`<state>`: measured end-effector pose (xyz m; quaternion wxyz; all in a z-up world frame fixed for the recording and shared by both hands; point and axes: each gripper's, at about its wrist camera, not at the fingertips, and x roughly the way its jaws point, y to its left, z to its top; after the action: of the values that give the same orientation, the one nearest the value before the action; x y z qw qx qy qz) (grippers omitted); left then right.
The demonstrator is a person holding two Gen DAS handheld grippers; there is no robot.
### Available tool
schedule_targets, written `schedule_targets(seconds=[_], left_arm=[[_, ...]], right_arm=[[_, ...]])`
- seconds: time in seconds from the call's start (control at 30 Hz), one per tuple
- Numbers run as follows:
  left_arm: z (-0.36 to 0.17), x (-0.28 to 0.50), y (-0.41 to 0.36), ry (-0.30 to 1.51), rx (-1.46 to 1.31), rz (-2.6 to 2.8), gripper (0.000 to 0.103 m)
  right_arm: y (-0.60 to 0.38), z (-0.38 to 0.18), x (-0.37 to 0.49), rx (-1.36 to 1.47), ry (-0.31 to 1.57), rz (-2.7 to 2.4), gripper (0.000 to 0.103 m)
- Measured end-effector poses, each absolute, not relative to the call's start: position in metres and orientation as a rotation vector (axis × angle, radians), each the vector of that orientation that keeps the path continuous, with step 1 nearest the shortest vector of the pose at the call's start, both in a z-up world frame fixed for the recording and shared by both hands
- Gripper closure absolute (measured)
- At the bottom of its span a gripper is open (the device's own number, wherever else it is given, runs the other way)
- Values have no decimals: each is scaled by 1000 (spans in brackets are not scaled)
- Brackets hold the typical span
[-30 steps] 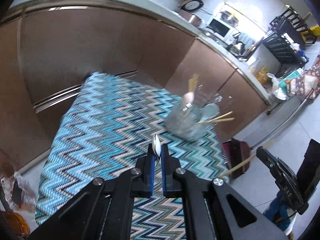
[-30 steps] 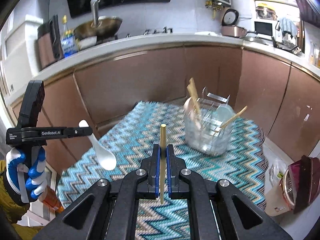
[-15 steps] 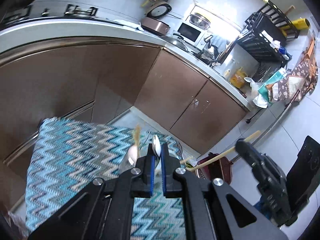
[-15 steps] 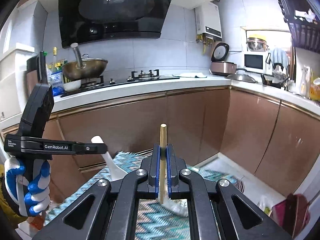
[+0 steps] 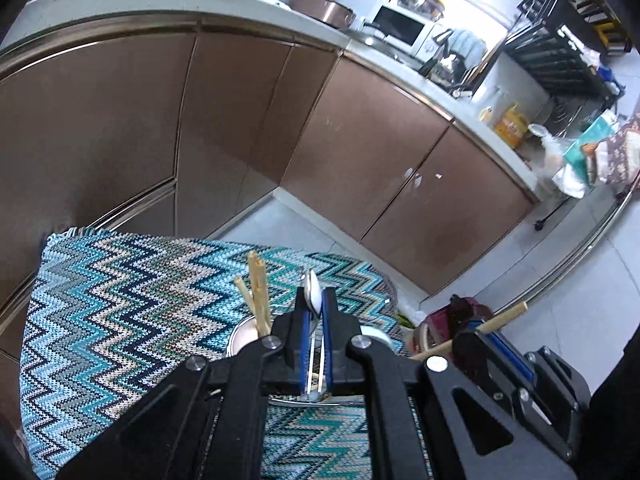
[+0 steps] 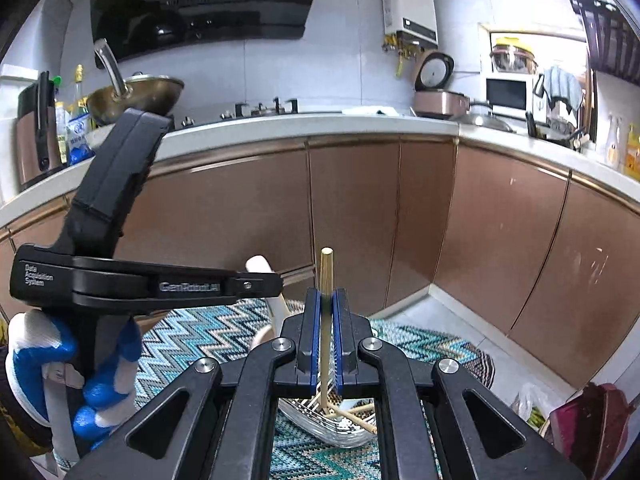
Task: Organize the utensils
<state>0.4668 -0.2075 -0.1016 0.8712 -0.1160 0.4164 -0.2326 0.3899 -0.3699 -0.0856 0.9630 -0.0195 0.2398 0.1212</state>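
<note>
Step in hand: carrying two utensils to the clear holder (image 6: 340,420) on the zigzag-cloth counter (image 5: 120,320). The left claw (image 5: 315,316) is clamped on a white spoon (image 5: 312,290); the right claw (image 6: 327,320) is clamped on a wooden chopstick (image 6: 326,276), upright. Both hover above the holder, which already contains chopsticks (image 5: 258,288). Next move: align each utensil over its compartment, lower, release. The claws hide most of the holder; its compartments cannot be distinguished.

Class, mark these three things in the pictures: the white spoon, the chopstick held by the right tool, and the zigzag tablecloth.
white spoon (image 5: 313,294), left wrist view, on the bowl edge above the pads.
chopstick (image 6: 326,276), right wrist view, on the upper shaft.
zigzag tablecloth (image 5: 132,320), left wrist view, on bare cloth.
</note>
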Motion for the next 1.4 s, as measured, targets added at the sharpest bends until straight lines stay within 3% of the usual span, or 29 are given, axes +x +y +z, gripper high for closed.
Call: schedule_targets(seconds=[0.1, 0.17, 0.23, 0.33, 0.43, 0.7, 0.77, 0.97, 1.2, 1.4], left_arm=[[-102, 463, -203, 864, -260, -493, 94], [-92, 456, -199, 844, -267, -503, 78], [-80, 446, -195, 812, -270, -511, 73], [-61, 427, -188, 774, -255, -518, 72], [-47, 407, -178, 748, -247, -519, 72], [-7, 324, -142, 583, -183, -453, 63], [3, 296, -132, 514, -156, -410, 56], [14, 227, -103, 358, -125, -314, 48], [11, 168, -71, 274, -120, -237, 47], [6, 131, -57, 222, -65, -146, 36]], right_arm=[[-371, -94, 386, -28, 493, 238, 96], [-373, -94, 382, -19, 494, 229, 86], [-374, -93, 379, -12, 494, 217, 81], [-376, -86, 369, -7, 481, 202, 80], [-377, -75, 349, 6, 453, 189, 72], [-372, -44, 277, 22, 353, 124, 32], [-367, -40, 260, 30, 332, 106, 21], [-350, -35, 210, 35, 264, 28, 0], [-330, -40, 161, 15, 218, -56, 0], [-322, -46, 134, 2, 210, -90, 0]])
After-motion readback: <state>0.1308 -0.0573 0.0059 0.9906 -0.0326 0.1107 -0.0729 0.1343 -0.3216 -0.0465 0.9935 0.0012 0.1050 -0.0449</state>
